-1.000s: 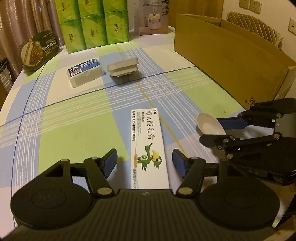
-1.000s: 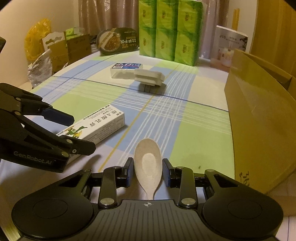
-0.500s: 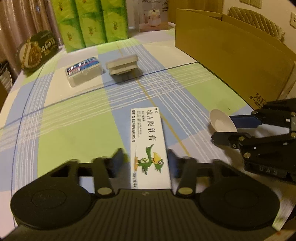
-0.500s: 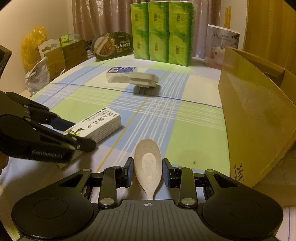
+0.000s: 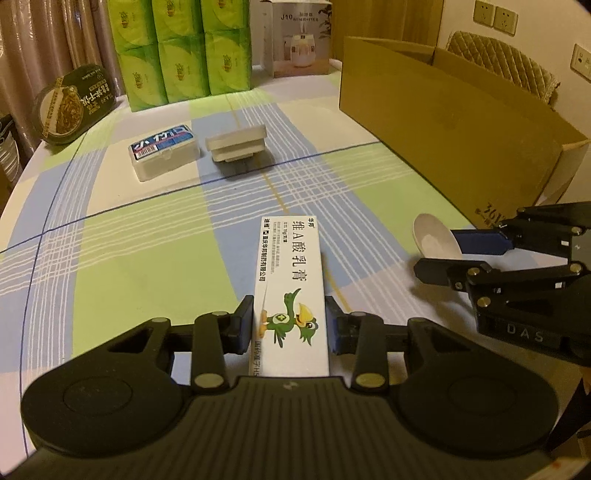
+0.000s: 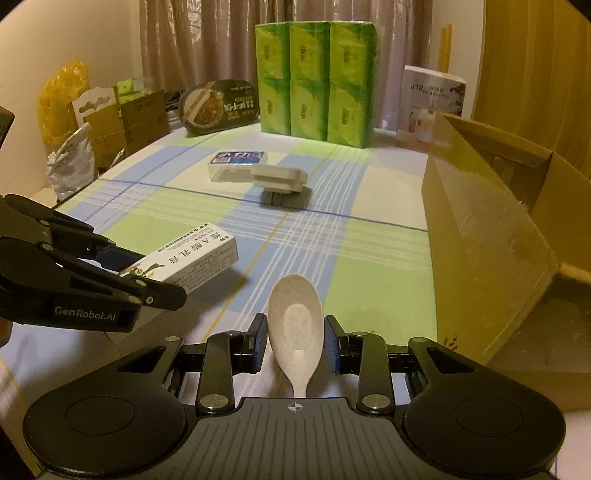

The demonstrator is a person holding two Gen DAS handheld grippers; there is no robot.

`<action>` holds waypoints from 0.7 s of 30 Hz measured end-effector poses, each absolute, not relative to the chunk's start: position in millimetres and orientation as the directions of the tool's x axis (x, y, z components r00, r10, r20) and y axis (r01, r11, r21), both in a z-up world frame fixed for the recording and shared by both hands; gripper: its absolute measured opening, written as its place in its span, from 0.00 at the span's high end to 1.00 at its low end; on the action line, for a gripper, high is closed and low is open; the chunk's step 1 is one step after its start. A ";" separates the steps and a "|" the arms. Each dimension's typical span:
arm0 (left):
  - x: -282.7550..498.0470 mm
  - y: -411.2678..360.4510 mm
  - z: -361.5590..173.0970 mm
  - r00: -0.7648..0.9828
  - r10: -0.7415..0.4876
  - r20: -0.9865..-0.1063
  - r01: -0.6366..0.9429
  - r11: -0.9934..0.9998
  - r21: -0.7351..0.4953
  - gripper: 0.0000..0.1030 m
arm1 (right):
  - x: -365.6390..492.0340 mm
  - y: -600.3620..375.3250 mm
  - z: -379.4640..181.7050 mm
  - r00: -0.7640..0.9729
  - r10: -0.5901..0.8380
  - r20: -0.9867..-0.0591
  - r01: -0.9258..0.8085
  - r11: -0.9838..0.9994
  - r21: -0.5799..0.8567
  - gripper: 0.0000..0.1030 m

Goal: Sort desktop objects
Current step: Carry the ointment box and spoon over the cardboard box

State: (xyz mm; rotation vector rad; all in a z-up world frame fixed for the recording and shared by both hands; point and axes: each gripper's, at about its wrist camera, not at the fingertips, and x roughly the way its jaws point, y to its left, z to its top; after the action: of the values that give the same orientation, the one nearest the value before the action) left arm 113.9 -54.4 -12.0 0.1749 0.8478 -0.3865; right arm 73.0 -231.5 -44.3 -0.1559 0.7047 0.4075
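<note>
Wall sockets (image 5: pixel 495 16) only leftward view

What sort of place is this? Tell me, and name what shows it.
Probably a home dining or living room: a table under a checked tablecloth, curtains behind, stacked green tissue packs and an open cardboard box on it.
</note>
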 end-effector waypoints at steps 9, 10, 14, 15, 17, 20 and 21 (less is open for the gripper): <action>103.8 -57.4 -3.1 0.616 -0.272 -0.739 0.403 0.915 -0.001 0.68 | 61.2 -234.5 -33.7 0.708 0.296 -0.641 -0.401 0.916 -0.020 0.72; 102.8 -57.6 -2.5 0.617 -0.273 -0.738 0.404 0.915 -0.001 0.68 | 60.0 -234.7 -33.0 0.709 0.295 -0.641 -0.401 0.916 -0.022 0.72; 98.1 -58.1 0.6 0.622 -0.275 -0.733 0.407 0.914 0.003 0.68 | 54.4 -236.6 -29.7 0.714 0.290 -0.637 -0.399 0.916 -0.030 0.72; 97.1 -58.2 0.9 0.623 -0.275 -0.732 0.407 0.913 0.003 0.68 | 53.0 -237.2 -29.2 0.715 0.289 -0.637 -0.398 0.917 -0.032 0.72; 95.7 -58.0 1.6 0.624 -0.275 -0.731 0.408 0.913 0.005 0.68 | 51.3 -238.5 -28.3 0.717 0.286 -0.636 -0.396 0.918 -0.034 0.72; 94.5 -57.9 2.3 0.626 -0.274 -0.730 0.406 0.914 0.005 0.68 | 50.4 -240.3 -26.9 0.718 0.283 -0.636 -0.394 0.918 -0.036 0.72; 94.0 -58.0 3.0 0.627 -0.274 -0.729 0.405 0.914 0.005 0.68 | 49.9 -240.4 -26.1 0.720 0.283 -0.634 -0.393 0.919 -0.037 0.72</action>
State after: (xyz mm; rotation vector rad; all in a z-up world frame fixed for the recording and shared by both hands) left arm 94.0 -58.0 3.0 0.1750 0.8044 -0.3916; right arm 49.9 -240.4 -26.1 -0.1741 0.6705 0.3758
